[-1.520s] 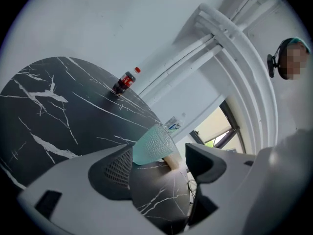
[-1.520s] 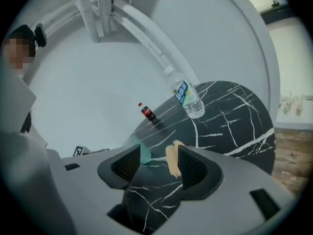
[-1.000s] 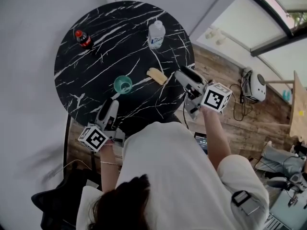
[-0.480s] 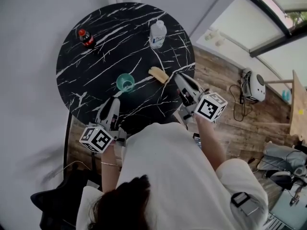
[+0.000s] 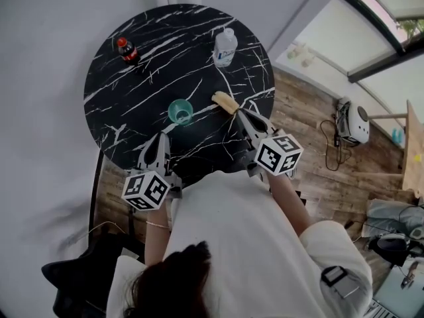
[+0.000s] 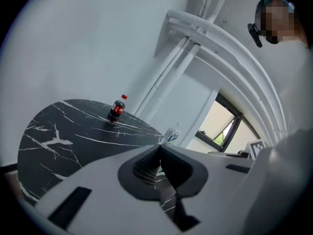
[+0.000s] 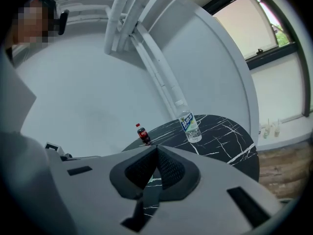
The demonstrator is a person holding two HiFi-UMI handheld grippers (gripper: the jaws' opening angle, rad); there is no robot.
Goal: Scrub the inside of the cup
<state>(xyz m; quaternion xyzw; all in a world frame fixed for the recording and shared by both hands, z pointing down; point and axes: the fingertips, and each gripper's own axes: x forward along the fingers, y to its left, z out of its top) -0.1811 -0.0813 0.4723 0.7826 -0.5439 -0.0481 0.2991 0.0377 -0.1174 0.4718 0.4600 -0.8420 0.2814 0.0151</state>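
Teal see-through cup (image 5: 180, 112) sits upright mid-surface (image 5: 132, 65), caught only by the head view. The gripper views get the cola bottle (image 6: 116, 110) and water bottle (image 7: 189, 124). Left gripper (image 6: 160, 147) and right gripper (image 7: 156, 147) fingers just closed together, empty.

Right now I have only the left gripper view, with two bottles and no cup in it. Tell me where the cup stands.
Observer: The teal cup stands upright on the table, ahead of the left gripper, whose jaws have just closed on nothing.
Operator: Report the sponge.
Observer: A yellowish sponge lies right of the cup, apart from it.
Operator: Now the right gripper.
Observer: The right gripper has its tip close beside the sponge; its jaws have just closed with nothing between them.
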